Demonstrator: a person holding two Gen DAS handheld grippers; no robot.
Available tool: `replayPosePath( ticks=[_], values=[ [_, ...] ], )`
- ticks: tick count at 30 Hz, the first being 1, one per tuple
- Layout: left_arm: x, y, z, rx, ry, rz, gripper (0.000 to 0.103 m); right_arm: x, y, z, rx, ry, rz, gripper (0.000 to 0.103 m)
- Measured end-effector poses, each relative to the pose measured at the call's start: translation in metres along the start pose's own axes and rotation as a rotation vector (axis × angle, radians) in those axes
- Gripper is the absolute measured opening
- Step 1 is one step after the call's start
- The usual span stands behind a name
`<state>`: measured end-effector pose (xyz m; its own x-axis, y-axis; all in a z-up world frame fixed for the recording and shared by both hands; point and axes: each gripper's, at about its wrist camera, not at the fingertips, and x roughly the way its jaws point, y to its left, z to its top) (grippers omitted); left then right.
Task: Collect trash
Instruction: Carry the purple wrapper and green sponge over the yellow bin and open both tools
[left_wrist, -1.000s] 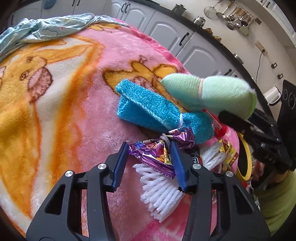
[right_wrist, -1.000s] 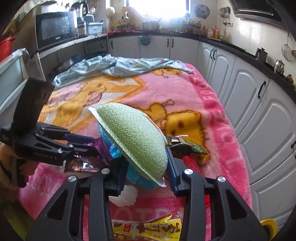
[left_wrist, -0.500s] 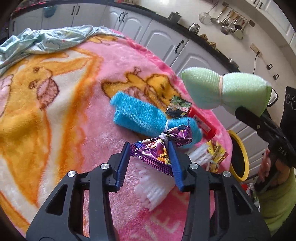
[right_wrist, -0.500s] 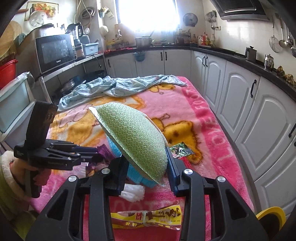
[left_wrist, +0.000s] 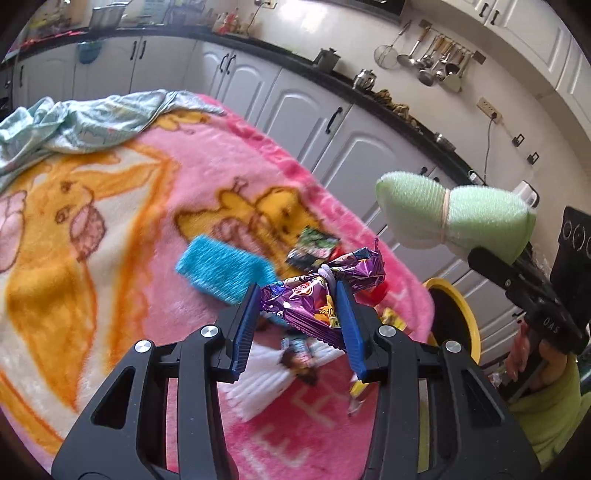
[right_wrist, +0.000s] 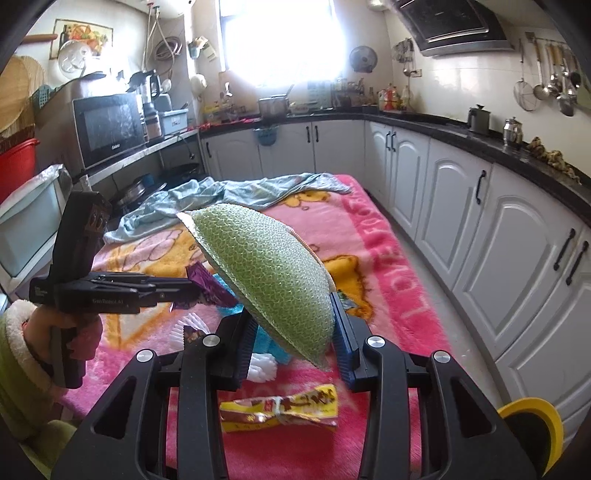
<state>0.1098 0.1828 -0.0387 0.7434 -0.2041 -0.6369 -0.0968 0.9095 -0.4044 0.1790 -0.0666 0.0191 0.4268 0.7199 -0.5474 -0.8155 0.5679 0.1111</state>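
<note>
Kitchen, pink cartoon blanket strewn with litter. Left gripper clamped on purple wrapper; right gripper clamped on green foam bundle, both held above blanket

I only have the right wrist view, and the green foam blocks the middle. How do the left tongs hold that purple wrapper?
Observer: The left tongs pinch the purple wrapper between both blue pads.
Reviewer: Is the green foam one loose piece?
Observer: The green foam in the right tongs is cinched at its middle by a pale band.
Reviewer: Anything hidden behind it?
Observer: A dark green wrapper lies on the blanket beyond the blue sponge.
</note>
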Motion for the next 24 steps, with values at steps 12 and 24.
replayPosePath(
  ticks=[12, 24],
  values=[
    [0.009, -0.053, 0.016, 0.063, -0.022, -0.051, 0.034, -0.050, -0.036, -0.019, 0.058, -0.040, -0.090, 0.035],
    [0.035, -0.119, 0.027, 0.152, -0.007, -0.129, 0.034, -0.096, -0.078, -0.044, 0.147, -0.078, -0.200, 0.035]
  ],
)
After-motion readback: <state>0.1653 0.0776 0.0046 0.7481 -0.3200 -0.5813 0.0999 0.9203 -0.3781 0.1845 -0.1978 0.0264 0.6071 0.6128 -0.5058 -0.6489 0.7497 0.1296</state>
